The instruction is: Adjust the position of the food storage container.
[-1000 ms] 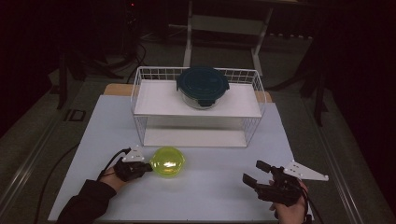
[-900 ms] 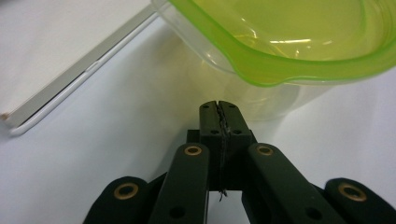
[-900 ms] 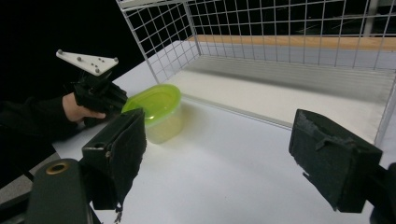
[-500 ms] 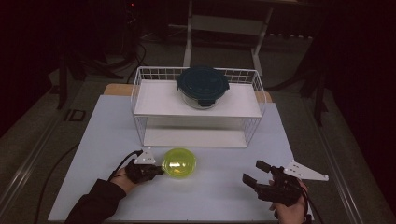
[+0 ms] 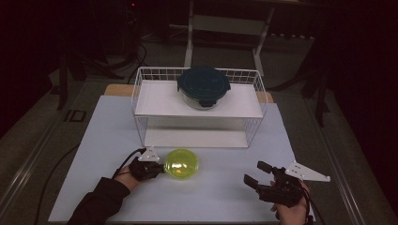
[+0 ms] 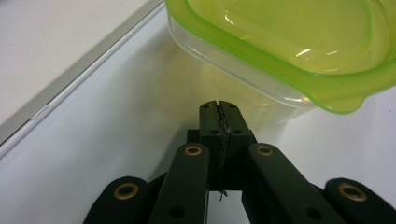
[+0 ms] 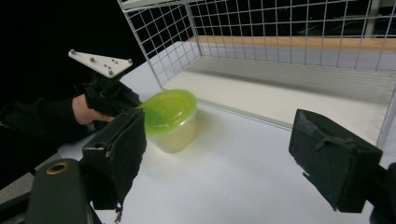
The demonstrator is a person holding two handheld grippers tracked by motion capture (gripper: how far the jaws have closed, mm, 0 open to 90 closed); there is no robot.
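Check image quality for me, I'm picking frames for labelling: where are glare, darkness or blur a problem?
High view: surroundings beyond the table are nearly black, and the whole frame is soft. Left gripper view: white glints on the green lid; left gripper sharp. Right gripper view: right gripper looms large and slightly soft; the wire rack is clear.

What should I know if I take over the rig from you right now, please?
Left gripper: fingers shut with nothing between them, tips against the side of the green-lidded container, under its rim.
Right gripper: open, holding nothing, resting at the table's near right.
Container: upright on the table in front of the wire rack.
The dark-lidded container sits on the rack's top shelf.
Done: nothing grasped yet.
Left: probably getting the green-lidded container into the rack.
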